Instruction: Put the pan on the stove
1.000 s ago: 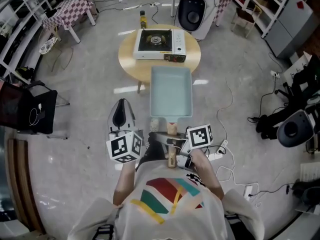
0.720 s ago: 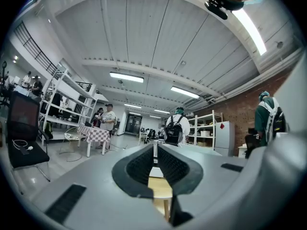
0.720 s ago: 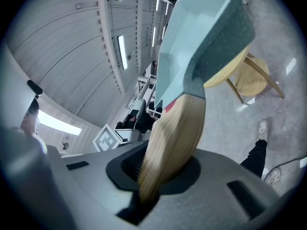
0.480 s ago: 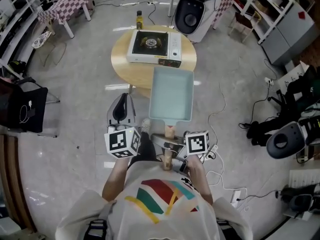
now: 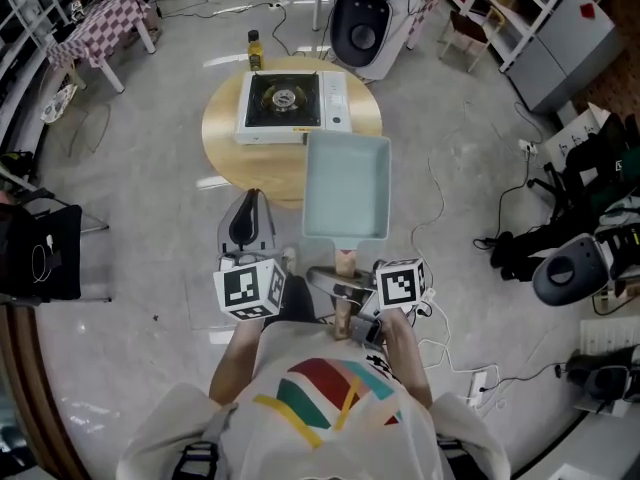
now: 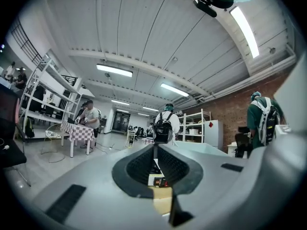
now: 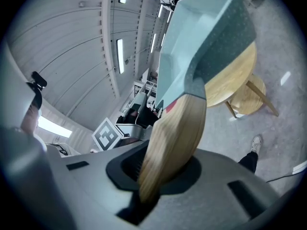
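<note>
A light-blue rectangular pan (image 5: 345,188) with a wooden handle (image 5: 344,262) is held out level in front of me. My right gripper (image 5: 340,290) is shut on that handle. In the right gripper view the handle (image 7: 175,133) runs down between the jaws of the right gripper (image 7: 146,188) and the pan (image 7: 206,42) rises beyond it. The pan's far end hangs above the near edge of a round wooden table (image 5: 225,153). A white single-burner stove (image 5: 290,106) stands on that table, up and left of the pan. My left gripper (image 5: 250,203) is shut with nothing in it, left of the pan.
A yellow bottle (image 5: 254,50) stands behind the stove. A black-and-white appliance (image 5: 360,18) sits past the table. Cables and a power strip (image 5: 435,303) lie on the floor at right. A checkered table (image 5: 95,38) and shelves stand at left. Several people (image 6: 165,123) stand farther off.
The person has walked toward the table. The stove and table have shifted left in view, and the pan's far end now overlaps the table's near edge. Both grippers keep their hold.
</note>
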A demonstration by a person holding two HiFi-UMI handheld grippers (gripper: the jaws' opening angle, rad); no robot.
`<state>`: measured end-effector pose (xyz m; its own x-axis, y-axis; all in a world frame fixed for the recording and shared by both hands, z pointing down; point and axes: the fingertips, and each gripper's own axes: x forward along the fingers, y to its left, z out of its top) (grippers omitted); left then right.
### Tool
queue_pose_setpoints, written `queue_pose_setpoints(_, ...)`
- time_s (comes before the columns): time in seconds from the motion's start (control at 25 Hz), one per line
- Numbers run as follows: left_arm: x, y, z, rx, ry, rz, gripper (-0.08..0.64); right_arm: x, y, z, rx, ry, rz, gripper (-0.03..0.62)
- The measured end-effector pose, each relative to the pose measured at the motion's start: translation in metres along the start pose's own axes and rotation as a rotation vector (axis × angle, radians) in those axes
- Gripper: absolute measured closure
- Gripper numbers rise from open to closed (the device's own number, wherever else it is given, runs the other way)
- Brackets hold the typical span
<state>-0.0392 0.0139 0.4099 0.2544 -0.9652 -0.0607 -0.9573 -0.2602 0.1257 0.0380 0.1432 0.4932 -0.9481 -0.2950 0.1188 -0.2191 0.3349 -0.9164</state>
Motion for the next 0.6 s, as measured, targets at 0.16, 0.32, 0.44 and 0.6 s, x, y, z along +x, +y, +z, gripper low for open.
queue_pose_setpoints(0.16, 0.036, 0.018, -0.002, -0.009, 0.012, -0.005, 0.538, 0.016, -0.006, 0.034, 0.014, -0.007, 0.007, 0.565)
queue_pose_setpoints(0.32, 0.076, 0.034, -0.004, -0.011, 0.032, -0.014, 0.538, 0.035, -0.007, 0.076, 0.023, -0.011, 0.001, 0.564)
queue_pose_setpoints(0.44, 0.105, 0.046, -0.006, 0.003, 0.054, -0.028, 0.538, 0.051, -0.005, 0.106, 0.023, -0.018, -0.006, 0.563)
queue_pose_setpoints(0.6, 0.147, 0.062, -0.001, 0.025, 0.050, -0.052, 0.538, 0.073, -0.011, 0.150, 0.002, -0.033, -0.016, 0.561)
